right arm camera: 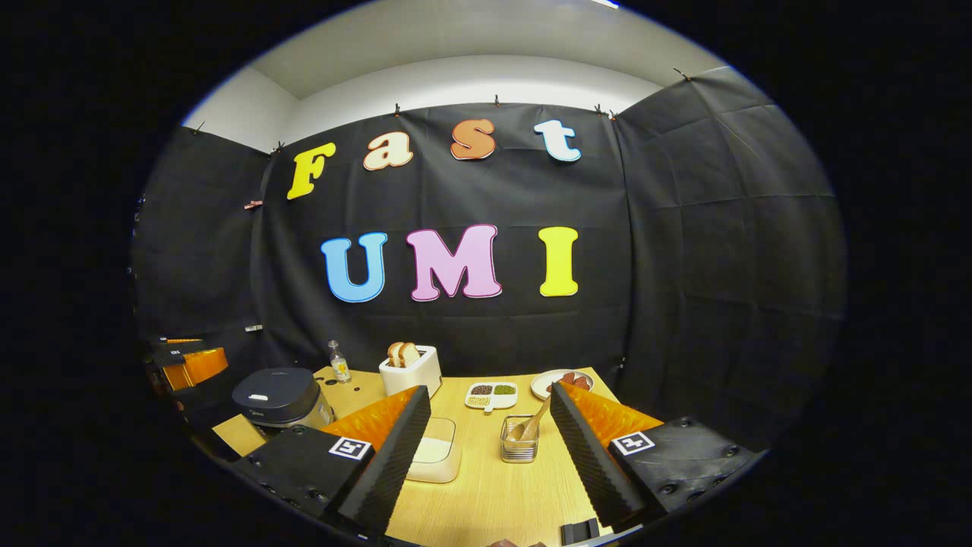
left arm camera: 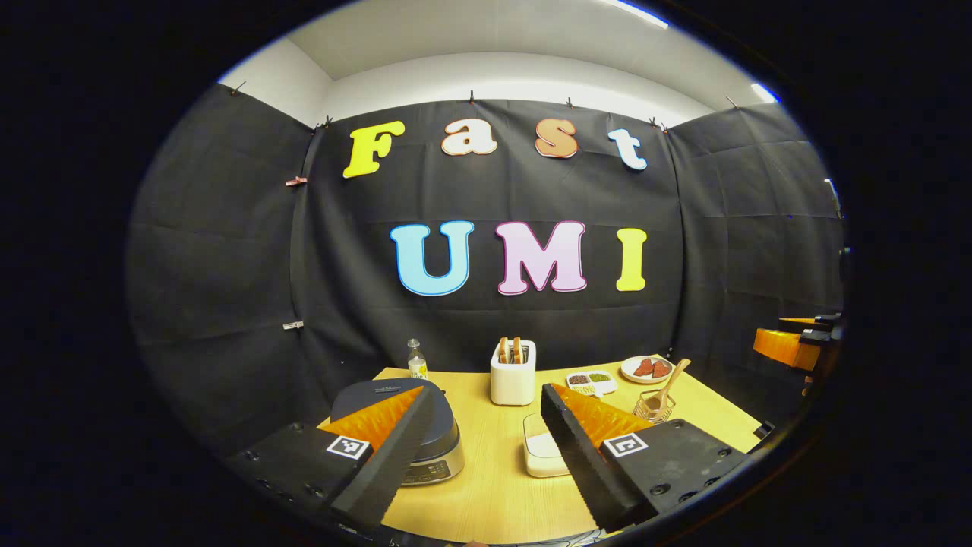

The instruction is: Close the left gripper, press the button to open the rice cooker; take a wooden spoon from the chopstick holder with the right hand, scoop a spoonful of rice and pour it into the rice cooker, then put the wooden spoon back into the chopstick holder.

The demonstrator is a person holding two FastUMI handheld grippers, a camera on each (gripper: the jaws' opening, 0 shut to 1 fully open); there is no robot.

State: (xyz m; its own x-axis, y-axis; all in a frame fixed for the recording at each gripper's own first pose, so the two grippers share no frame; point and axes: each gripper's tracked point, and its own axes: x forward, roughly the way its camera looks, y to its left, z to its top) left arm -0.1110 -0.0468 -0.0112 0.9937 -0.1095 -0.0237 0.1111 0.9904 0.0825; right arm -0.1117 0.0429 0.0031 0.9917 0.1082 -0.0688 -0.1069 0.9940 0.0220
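Rice cooker (left arm camera: pixel 425 425) lid down, partly hidden behind spread left tongs (left arm camera: pixel 486 406), right tongs (right arm camera: pixel 490 406) spread, holding nothing

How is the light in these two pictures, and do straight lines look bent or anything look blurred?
Left gripper view: bright ceiling strips, the table evenly lit, a soft shine on the rice cooker; the wall seams bow outward. Right gripper view: the same even light, the table's edges curve, and the wooden spoon and toaster look sharp.
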